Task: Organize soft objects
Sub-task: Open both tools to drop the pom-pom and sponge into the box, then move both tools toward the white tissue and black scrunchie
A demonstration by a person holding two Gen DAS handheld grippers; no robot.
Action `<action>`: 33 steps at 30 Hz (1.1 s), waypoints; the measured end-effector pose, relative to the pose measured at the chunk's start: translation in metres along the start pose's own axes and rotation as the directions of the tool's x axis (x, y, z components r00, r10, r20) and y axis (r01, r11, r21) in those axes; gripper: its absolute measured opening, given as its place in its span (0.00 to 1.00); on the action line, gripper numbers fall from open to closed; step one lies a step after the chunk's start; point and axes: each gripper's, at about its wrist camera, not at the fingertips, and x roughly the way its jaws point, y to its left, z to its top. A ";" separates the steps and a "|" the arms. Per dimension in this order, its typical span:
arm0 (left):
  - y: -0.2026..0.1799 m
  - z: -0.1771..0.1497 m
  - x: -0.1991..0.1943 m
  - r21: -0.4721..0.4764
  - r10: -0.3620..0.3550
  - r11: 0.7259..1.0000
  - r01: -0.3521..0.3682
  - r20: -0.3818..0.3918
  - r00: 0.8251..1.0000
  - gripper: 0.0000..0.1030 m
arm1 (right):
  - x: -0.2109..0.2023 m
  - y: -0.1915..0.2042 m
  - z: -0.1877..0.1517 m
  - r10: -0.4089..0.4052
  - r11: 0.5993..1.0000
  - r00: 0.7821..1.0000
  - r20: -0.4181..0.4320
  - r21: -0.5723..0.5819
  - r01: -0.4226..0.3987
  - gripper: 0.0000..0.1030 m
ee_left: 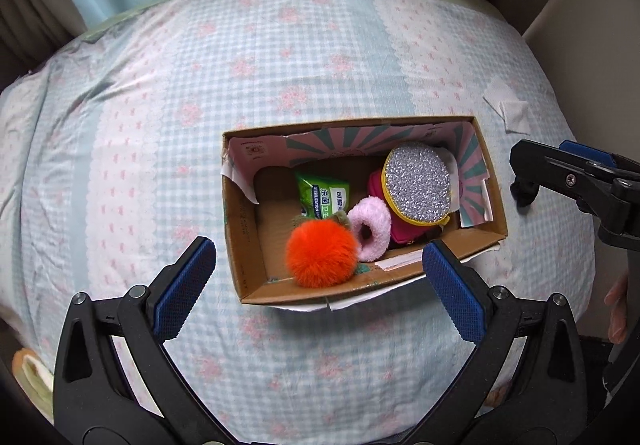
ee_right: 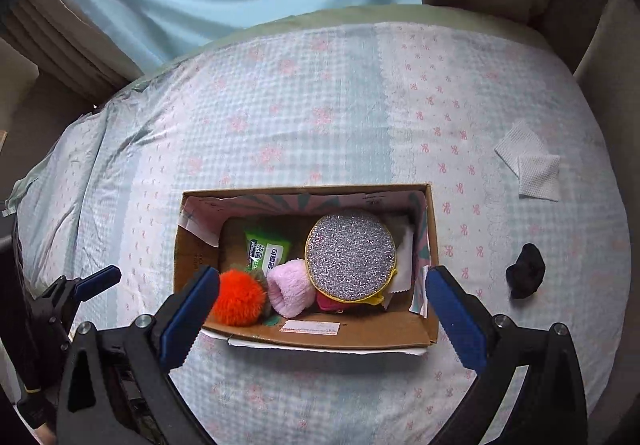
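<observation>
Both your grippers are empty right now. The right gripper (ee_right: 322,309) has its blue pads spread wide with nothing between them, and the left gripper (ee_left: 320,281) is spread just as wide, also holding nothing. Both hang over the open brown cardboard box (ee_right: 362,339) sitting on the checked pale-blue bedsheet (ee_right: 280,117).

Inside the box you've got the fluffy orange pompom (ee_right: 239,299), the pink fuzzy scrunchie (ee_right: 289,287), the round silver glitter pouch with yellow trim (ee_right: 351,255) lying on top of something magenta, and a green wipes packet (ee_right: 266,253) toward the back.

What's left outside: the small black soft lump (ee_right: 525,276), out at the right of the right wrist view, well apart from the box. It lies right of your right gripper, lower-right of the box's right wall, so I'd say the right hand is clearly the nearer one. It looks roughly blob-shaped, slightly taller than wide in frame, so no real long axis to line up on. The two white folded cloth squares (ee_right: 528,161) sit farther up right, overlapping each other.
</observation>
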 end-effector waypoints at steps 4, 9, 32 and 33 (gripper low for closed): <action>-0.004 -0.005 -0.052 -0.024 0.019 1.000 -0.017 0.099 0.995 1.00 | -0.054 0.008 -0.010 -0.031 0.998 0.993 0.118 -0.046 0.037 0.99; -0.010 -0.019 -0.115 -0.059 0.040 0.998 -0.027 0.224 0.974 1.00 | -0.114 0.006 -0.031 -0.067 0.996 0.970 0.232 -0.047 0.080 0.99; -0.099 -0.003 -0.168 0.069 -0.104 0.994 0.085 0.345 0.933 1.00 | -0.204 -0.077 -0.112 -0.277 0.960 0.881 0.384 0.140 0.241 0.99; -0.106 -0.001 -0.167 0.074 -0.106 0.994 0.086 0.344 0.933 1.00 | -0.204 -0.083 -0.114 -0.280 0.959 0.880 0.383 0.142 0.244 0.99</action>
